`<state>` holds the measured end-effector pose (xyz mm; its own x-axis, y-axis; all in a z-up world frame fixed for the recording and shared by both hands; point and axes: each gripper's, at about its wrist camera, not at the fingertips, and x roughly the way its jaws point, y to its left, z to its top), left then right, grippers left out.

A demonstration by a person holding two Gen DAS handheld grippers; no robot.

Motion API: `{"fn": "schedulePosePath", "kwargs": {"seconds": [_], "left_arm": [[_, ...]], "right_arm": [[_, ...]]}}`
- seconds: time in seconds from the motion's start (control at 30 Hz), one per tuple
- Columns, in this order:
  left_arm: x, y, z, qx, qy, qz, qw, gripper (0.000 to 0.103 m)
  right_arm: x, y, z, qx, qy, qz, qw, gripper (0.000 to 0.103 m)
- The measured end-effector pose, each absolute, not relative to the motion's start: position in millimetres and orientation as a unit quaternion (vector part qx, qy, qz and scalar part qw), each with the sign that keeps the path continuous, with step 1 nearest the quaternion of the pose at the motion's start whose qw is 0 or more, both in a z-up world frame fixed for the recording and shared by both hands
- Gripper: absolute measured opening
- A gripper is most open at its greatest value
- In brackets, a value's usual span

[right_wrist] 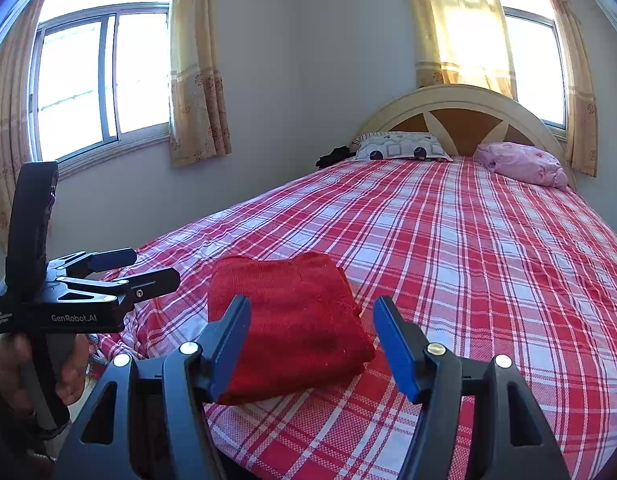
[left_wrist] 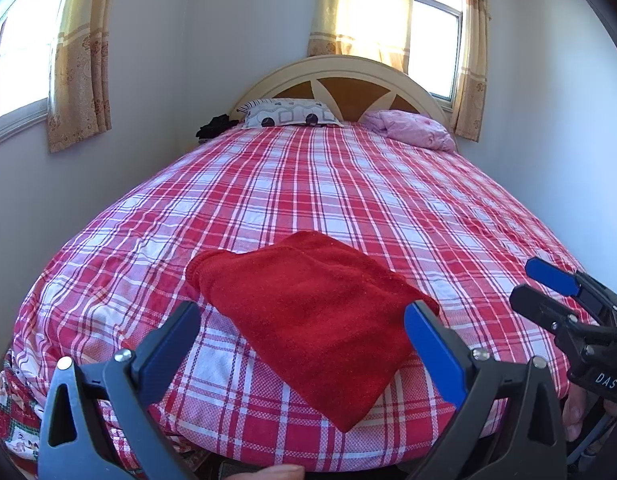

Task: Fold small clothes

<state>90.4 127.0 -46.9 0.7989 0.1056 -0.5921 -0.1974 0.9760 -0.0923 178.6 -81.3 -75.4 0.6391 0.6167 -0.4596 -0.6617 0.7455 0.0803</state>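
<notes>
A red fleecy garment (left_wrist: 312, 312) lies folded into a flat rectangle near the foot edge of the bed; it also shows in the right wrist view (right_wrist: 292, 320). My left gripper (left_wrist: 304, 320) is open and empty, hovering just in front of the garment, its blue pads either side of it. My right gripper (right_wrist: 312, 316) is open and empty, just short of the garment's near edge. The right gripper shows in the left wrist view (left_wrist: 548, 284) at the right, and the left gripper shows in the right wrist view (right_wrist: 148, 268) at the left.
The bed has a red and white plaid sheet (left_wrist: 348, 184). At the head lie a patterned pillow (left_wrist: 288, 114), a pink bundle (left_wrist: 412, 128) and a dark item (left_wrist: 214, 126). A wall runs along the bed's left side.
</notes>
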Motion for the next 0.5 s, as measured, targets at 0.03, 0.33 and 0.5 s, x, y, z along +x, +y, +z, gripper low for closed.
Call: {"fn": "schedulePosePath", "kwargs": {"seconds": [0.03, 0.33, 0.5], "left_arm": [[90.7, 126.9, -47.4, -0.075, 0.308, 0.082, 0.945, 0.103], [92.3, 127.3, -53.7, -0.073, 0.311, 0.077, 0.944, 0.103], [91.9, 125.2, -54.6, -0.065, 0.306, 0.077, 0.947, 0.103]], "right_arm": [[177.9, -81.0, -75.7, -0.048, 0.236, 0.354, 0.904, 0.065], [176.9, -75.5, -83.2, -0.054, 0.243, 0.357, 0.900, 0.065], [178.8, -75.3, -86.8, -0.052, 0.248, 0.355, 0.900, 0.065]]}}
